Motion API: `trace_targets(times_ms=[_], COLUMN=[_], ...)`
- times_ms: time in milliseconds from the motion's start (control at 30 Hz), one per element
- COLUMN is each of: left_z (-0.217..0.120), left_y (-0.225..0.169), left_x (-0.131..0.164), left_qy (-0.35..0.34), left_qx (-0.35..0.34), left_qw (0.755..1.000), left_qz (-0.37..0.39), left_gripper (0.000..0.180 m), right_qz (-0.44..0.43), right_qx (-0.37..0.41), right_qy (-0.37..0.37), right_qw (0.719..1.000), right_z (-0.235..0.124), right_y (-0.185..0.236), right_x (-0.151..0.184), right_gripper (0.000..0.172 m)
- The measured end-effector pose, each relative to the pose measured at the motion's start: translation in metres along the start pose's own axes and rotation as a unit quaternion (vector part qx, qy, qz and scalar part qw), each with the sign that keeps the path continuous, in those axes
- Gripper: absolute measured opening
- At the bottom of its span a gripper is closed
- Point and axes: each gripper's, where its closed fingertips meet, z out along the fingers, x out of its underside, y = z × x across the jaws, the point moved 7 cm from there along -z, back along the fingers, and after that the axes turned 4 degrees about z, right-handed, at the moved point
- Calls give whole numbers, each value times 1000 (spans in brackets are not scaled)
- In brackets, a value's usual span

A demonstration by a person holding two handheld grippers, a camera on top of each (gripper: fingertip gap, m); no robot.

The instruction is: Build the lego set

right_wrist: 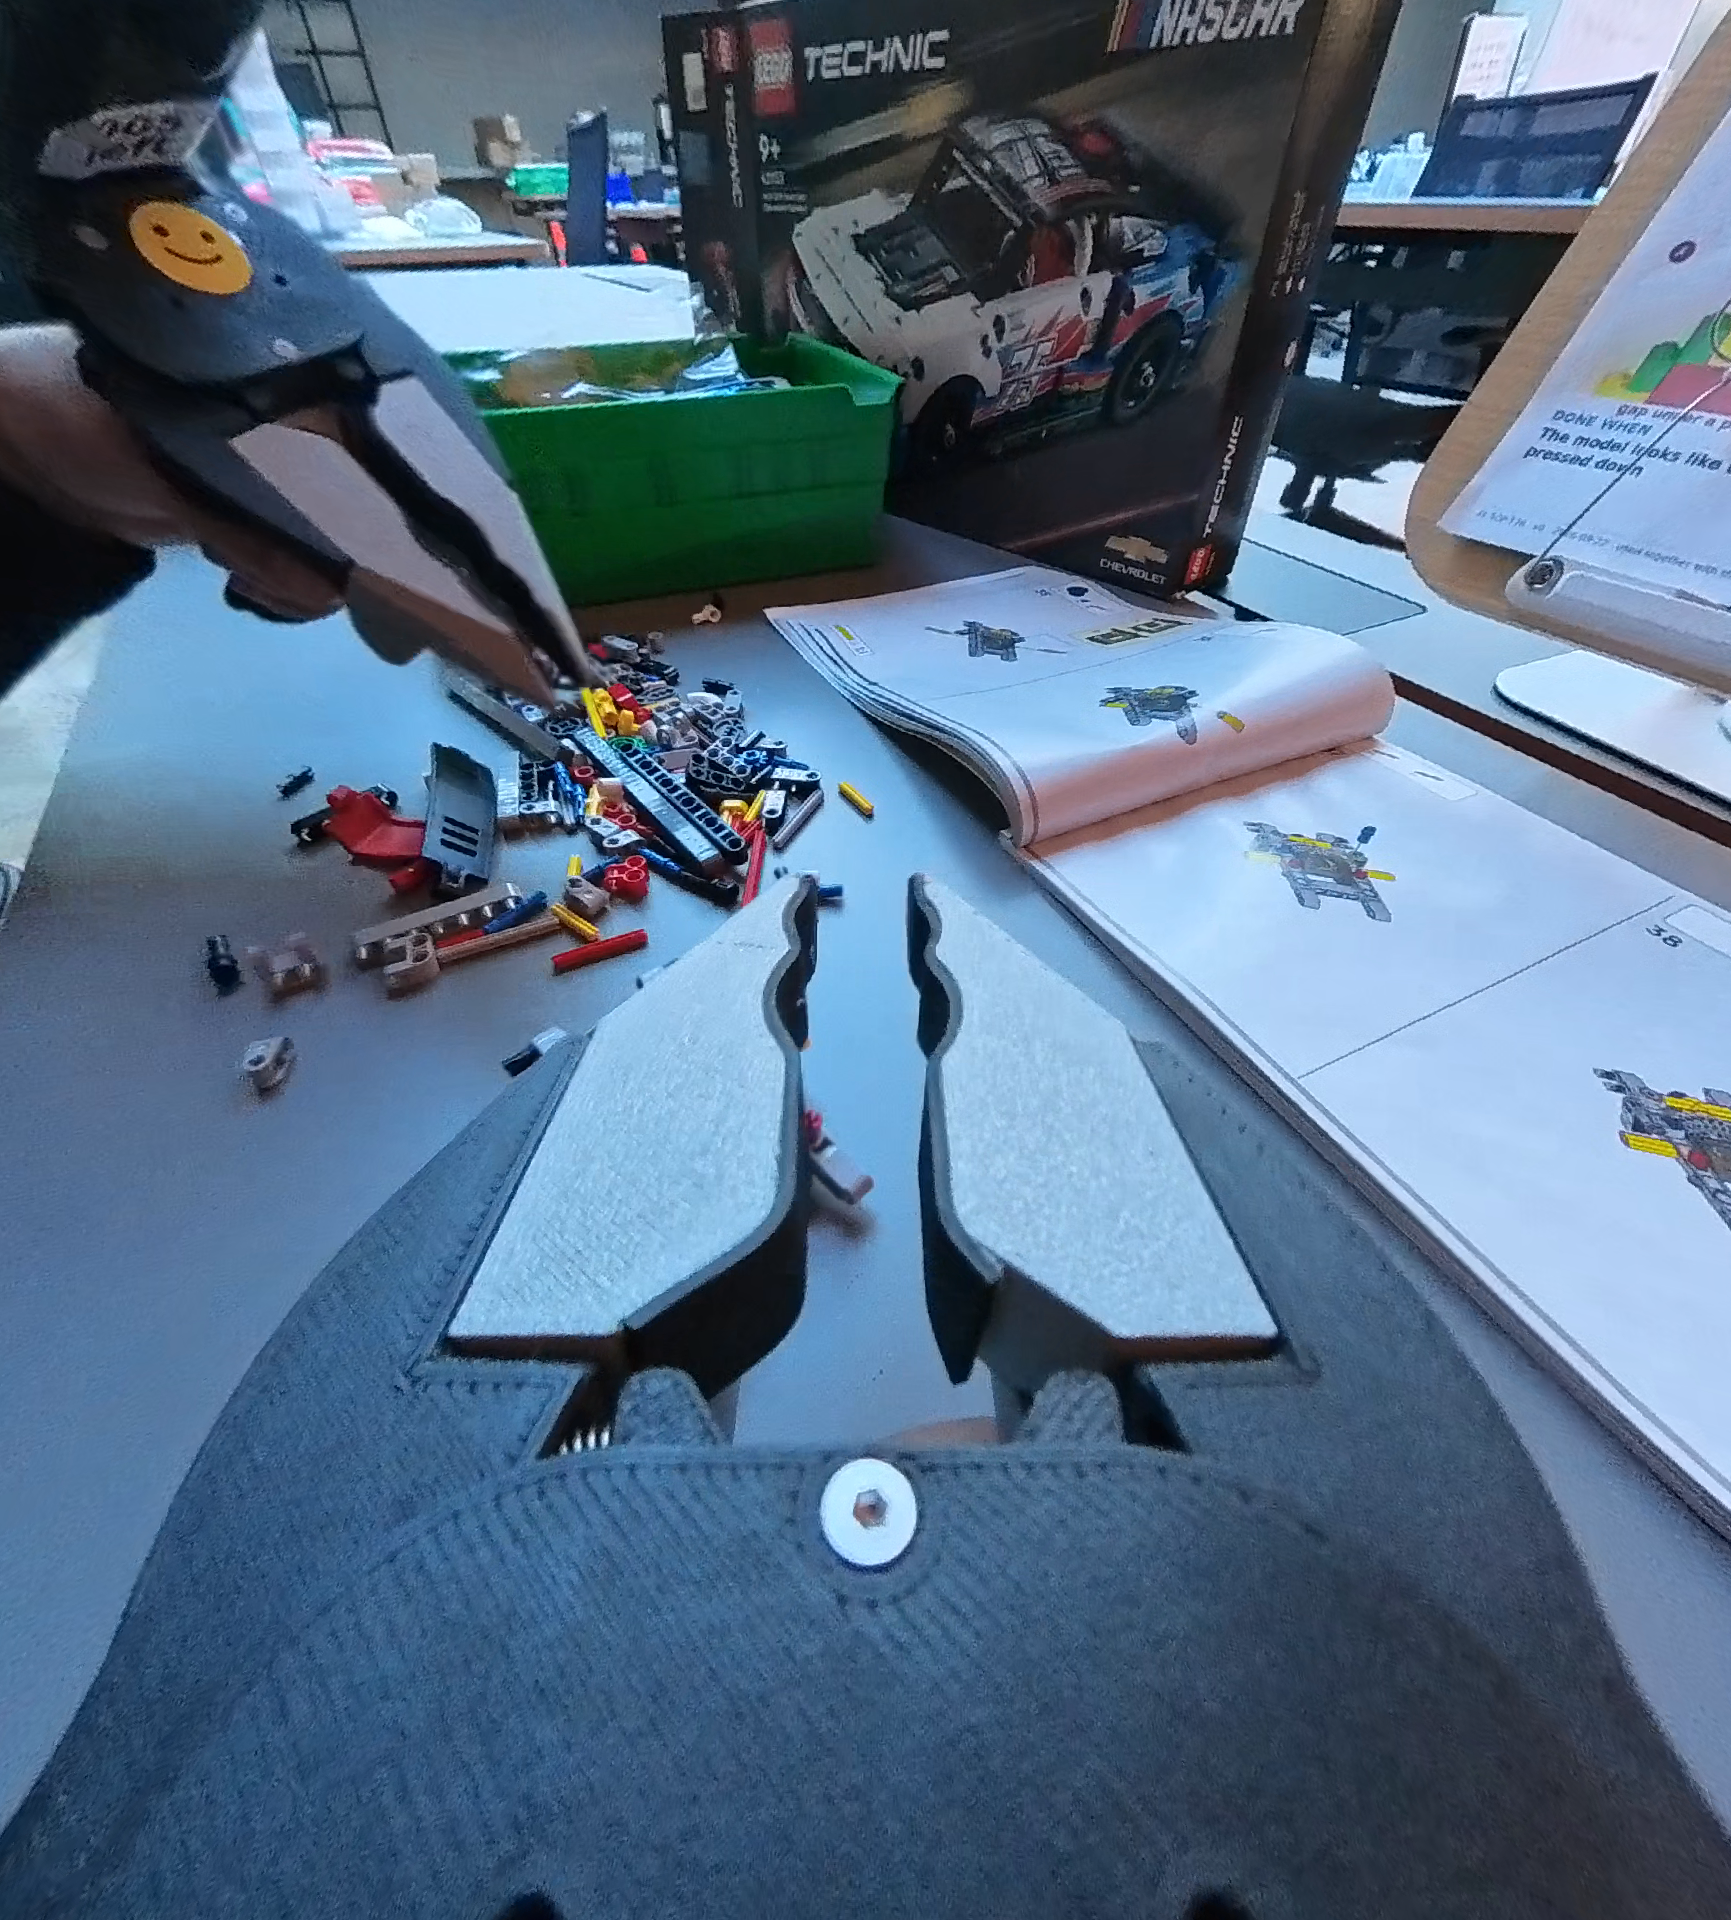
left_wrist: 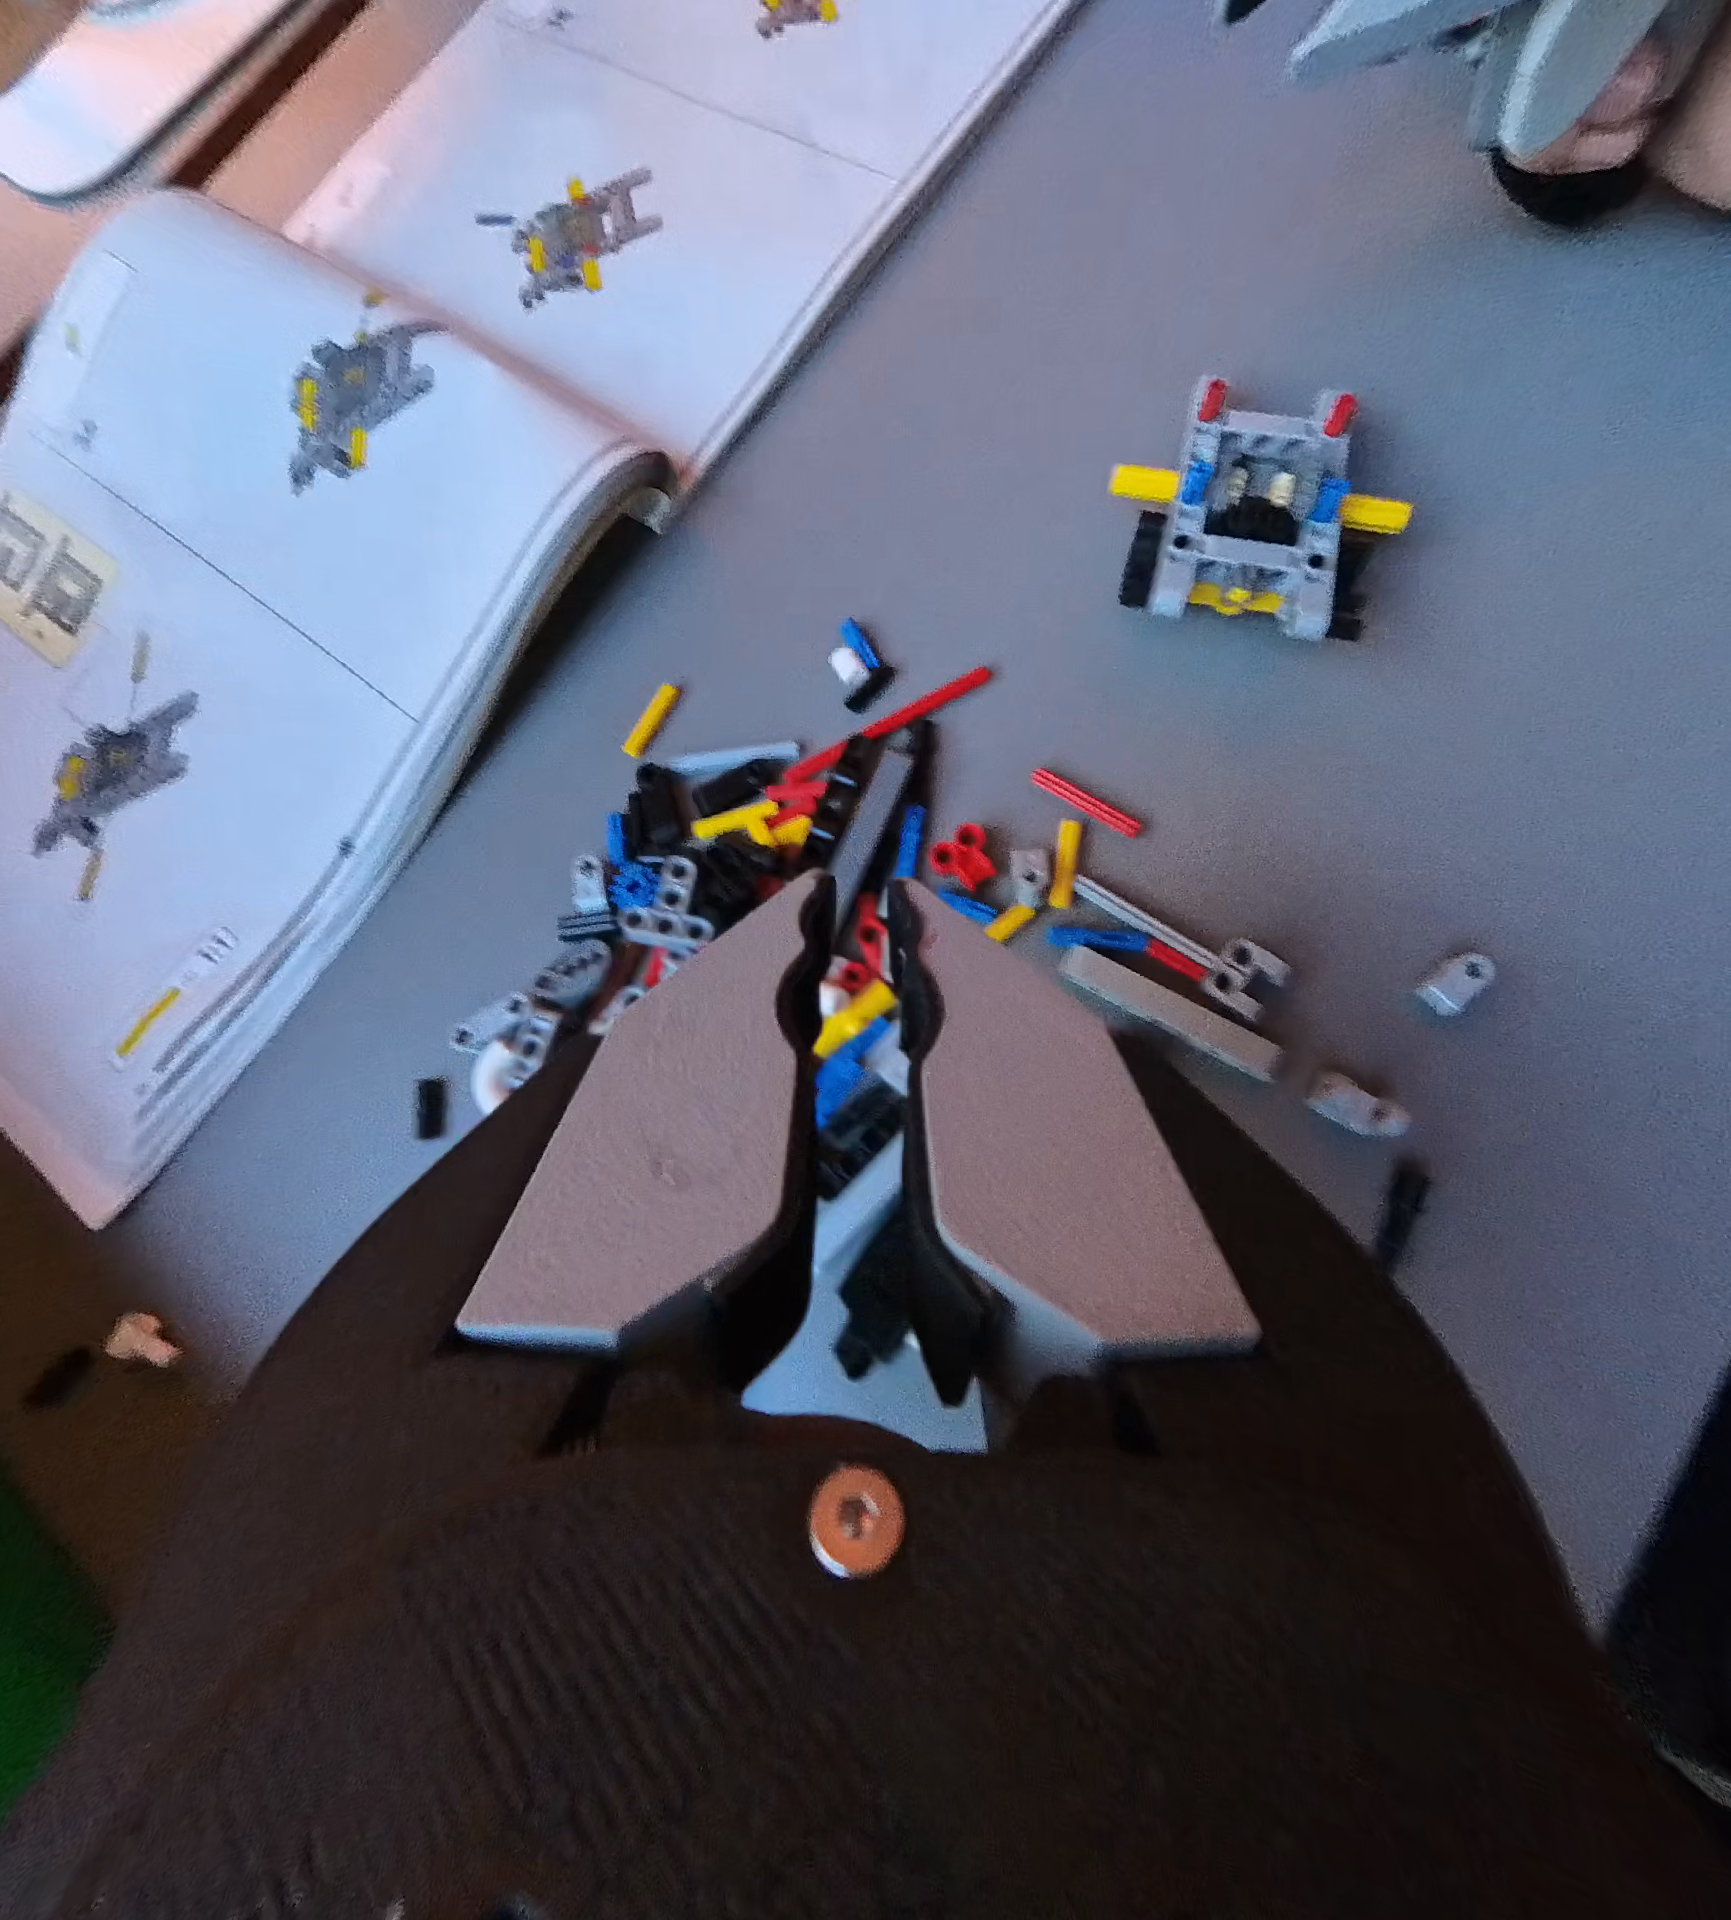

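My left gripper (left_wrist: 859, 904) is nearly closed at a dark grey beam (left_wrist: 876, 821) in the parts pile (left_wrist: 674, 862), grip undeterminable; the parts are judged light, stiff and slick, best pinched on flat sides; my right gripper (right_wrist: 861, 904) hangs parted and empty; only the left view shows the small model (left_wrist: 1256, 509).

1. Setting: a workshop or lab hall, with rows of cluttered worktables (right_wrist: 487, 244) receding behind.
2. Foreground: a grey table (right_wrist: 113, 1195) bearing loose building-toy parts (right_wrist: 632, 769), an open instruction booklet (right_wrist: 1256, 883), a green bin (right_wrist: 695, 468) and a kit box (right_wrist: 1027, 270).
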Motion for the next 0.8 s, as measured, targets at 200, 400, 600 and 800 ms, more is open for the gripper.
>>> trace_targets(times_ms=[200, 400, 600, 800], left_z=[-3, -6, 18, 32], left_y=[-52, -99, -123, -126], left_x=[9, 6, 4, 7], left_qy=[23, 8, 83, 119], left_qx=[31, 117, 159, 177], left_qw=[998, 991, 972, 961], left_qz=[42, 65, 149, 177], left_gripper=[6, 8, 12, 5], right_qz=[3, 10, 6, 2], right_qx=[1, -6, -7, -9], right_qy=[-2, 3, 5, 5], right_qw=[1000, 1000, 1000, 1000], right_z=[-5, -4, -4, -5], right_y=[1, 2, 3, 5], right_x=[1, 2, 2, 1], right_gripper=[14, 14, 14, 14])
